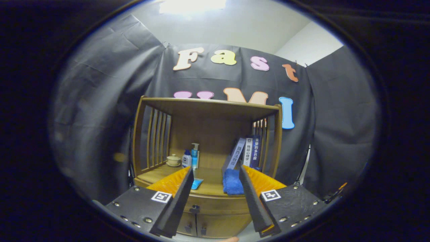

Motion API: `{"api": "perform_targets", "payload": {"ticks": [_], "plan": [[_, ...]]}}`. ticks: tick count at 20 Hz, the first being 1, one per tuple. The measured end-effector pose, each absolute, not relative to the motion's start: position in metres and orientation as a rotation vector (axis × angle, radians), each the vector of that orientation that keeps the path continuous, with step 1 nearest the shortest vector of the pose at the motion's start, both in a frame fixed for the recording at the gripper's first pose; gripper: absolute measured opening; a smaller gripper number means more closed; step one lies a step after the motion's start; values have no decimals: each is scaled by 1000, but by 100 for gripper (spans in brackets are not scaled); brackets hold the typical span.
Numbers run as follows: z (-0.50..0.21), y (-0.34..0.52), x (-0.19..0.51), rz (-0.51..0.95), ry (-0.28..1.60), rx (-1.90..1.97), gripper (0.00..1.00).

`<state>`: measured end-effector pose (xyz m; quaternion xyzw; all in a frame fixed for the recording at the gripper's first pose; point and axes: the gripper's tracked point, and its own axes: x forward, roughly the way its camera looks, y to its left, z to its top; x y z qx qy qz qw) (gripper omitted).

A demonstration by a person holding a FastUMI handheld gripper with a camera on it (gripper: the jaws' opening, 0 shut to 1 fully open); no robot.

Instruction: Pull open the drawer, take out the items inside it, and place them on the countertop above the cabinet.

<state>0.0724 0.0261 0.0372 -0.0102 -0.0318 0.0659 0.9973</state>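
A wooden cabinet (205, 137) stands ahead of me against the booth wall. Its countertop (211, 183) lies just beyond my fingertips. Below the countertop's front edge runs the drawer front (218, 205), shut, with a small dark knob (195, 209) showing between my fingers. My gripper (215, 201) is open, its fingers spread wide with nothing between them, a short way in front of the drawer. What the drawer holds is hidden.
On the countertop rest a folded blue cloth (232, 183), a flat blue packet (197, 183), two bottles (190, 158), a small lidded cup (173, 160) and leaning books (247, 153). A slatted shelf frame (158, 137) rises above. Lower cabinet doors with handles (196, 229) sit under the drawer.
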Motion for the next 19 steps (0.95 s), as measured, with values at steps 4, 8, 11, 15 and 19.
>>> {"api": "perform_targets", "payload": {"ticks": [4, 8, 11, 15, 19], "plan": [[35, 33, 52, 205, -30, -30, 82], [38, 25, 40, 188, -30, 10, 82], [40, 22, 31, 174, -34, 12, 82], [43, 25, 22, 192, -44, 0, 82], [41, 24, 20, 196, -41, -1, 82]]}}
